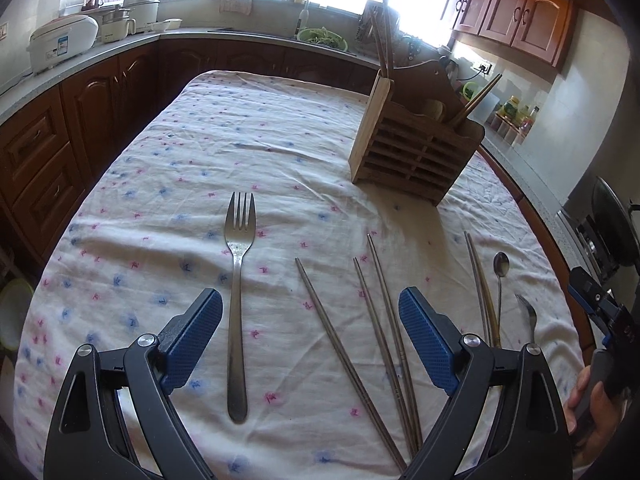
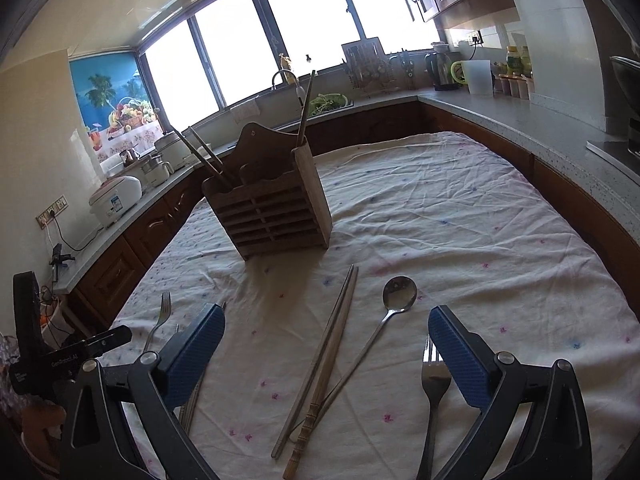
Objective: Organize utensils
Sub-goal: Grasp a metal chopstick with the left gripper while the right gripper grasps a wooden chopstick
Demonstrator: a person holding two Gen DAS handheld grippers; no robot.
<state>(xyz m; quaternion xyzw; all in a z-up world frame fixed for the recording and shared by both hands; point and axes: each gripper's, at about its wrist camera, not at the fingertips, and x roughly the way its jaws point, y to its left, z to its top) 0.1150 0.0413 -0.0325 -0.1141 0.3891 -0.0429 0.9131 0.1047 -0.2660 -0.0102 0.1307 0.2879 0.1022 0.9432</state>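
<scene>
On the flowered tablecloth [image 1: 168,184] a steel fork [image 1: 239,304] lies lengthwise between the fingers of my left gripper [image 1: 310,297], which hovers open above it, holding nothing. Three loose metal chopsticks [image 1: 380,336] lie just inside its right finger. Further right are a chopstick pair [image 1: 482,292], a spoon [image 1: 500,264] and a second fork [image 1: 528,314]. My right gripper [image 2: 327,314] is open over that chopstick pair [image 2: 334,340] and the spoon [image 2: 399,293], with the second fork [image 2: 434,380] by its right finger. The wooden utensil holder [image 2: 272,208] stands behind and has chopsticks in it.
Kitchen counters [image 2: 520,120] wrap around the table on three sides, carrying a rice cooker [image 1: 60,42], a sink [image 1: 304,36], a kettle [image 2: 440,66] and jars. A hand [image 1: 588,400] holds the right gripper's handle at the table's right edge. Bare cloth lies beyond and right of the holder [image 1: 416,152].
</scene>
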